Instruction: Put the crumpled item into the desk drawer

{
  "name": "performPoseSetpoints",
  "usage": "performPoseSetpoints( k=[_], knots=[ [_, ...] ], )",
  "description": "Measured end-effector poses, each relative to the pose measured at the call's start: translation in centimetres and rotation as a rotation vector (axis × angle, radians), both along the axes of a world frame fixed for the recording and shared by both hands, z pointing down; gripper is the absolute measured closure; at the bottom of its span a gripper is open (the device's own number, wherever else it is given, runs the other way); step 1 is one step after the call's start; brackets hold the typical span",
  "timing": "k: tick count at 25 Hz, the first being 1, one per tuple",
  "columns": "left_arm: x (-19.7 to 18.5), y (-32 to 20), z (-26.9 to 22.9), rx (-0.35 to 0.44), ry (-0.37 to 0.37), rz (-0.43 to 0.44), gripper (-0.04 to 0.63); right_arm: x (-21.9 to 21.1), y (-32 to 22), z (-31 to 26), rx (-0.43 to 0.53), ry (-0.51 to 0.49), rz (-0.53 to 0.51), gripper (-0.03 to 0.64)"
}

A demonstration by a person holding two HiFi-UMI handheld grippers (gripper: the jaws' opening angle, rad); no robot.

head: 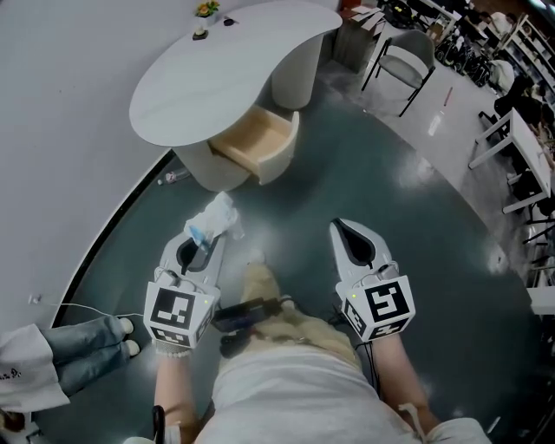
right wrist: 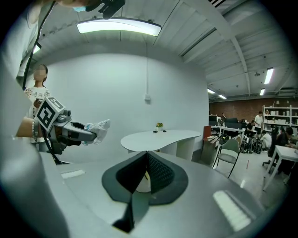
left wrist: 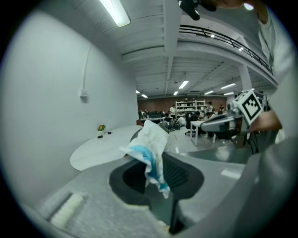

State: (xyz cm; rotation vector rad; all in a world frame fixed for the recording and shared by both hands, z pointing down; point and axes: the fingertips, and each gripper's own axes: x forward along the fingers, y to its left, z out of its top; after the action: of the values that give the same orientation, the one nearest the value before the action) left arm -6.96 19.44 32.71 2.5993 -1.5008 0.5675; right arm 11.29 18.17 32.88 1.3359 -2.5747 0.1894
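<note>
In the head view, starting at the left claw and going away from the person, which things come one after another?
left claw → crumpled item held in it → open drawer → white desk top → small plant

Open-plan office hall. Curved white desk (head: 217, 78) by the left wall (head: 61, 147), chair (head: 406, 62) and tables (head: 525, 143) right. Far shelving (right wrist: 279, 114), strip lights (right wrist: 118, 26) overhead.

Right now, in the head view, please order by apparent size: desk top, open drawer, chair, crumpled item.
1. desk top, clearly largest.
2. open drawer and chair: look about alike, so unranked.
3. crumpled item, smallest, although nearest the camera.
</note>
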Motion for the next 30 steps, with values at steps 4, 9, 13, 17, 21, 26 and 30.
performPoseSetpoints(
  k=[4, 9, 13, 17, 21, 26, 30],
  knots=[
    [-0.6, -2.6, 0.2, -0.007, 0.002, 0.017, 0.528, -1.1, -2.5, 0.2, -0.007, 0.002, 0.002, 0.612],
    [-1.5, -6.2, 0.4, -0.017, 0.003, 0.029, 0.528, -2.5, -6.1, 0.3, -0.018, 0.004, 0.0, 0.612],
    [-2.4, -9.2, 0.4, -0.019, 0.008, 0.039, 0.529, -3.6, -8.9, 0.3, -0.033, 0.011, 0.005, 0.612],
    [-3.2, -12.3, 0.4, -0.022, 0.008, 0.055, 0.529, -4.7, -11.8, 0.0, -0.035, 0.016, 0.014, 0.612],
    [-4.1, -15.0, 0.5, -0.027, 0.014, 0.072, 0.529, -5.5, -14.2, 0.0, -0.037, 0.021, 0.033, 0.612],
    [-5.1, -18.0, 0.3, -0.029, 0.013, 0.099, 0.529, -6.7, -16.9, -0.1, -0.042, 0.028, 0.053, 0.612],
    [-6.0, -20.4, 0.6, -0.036, 0.01, 0.121, 0.529, -8.0, -18.9, 0.1, -0.044, 0.032, 0.063, 0.612]
  ],
)
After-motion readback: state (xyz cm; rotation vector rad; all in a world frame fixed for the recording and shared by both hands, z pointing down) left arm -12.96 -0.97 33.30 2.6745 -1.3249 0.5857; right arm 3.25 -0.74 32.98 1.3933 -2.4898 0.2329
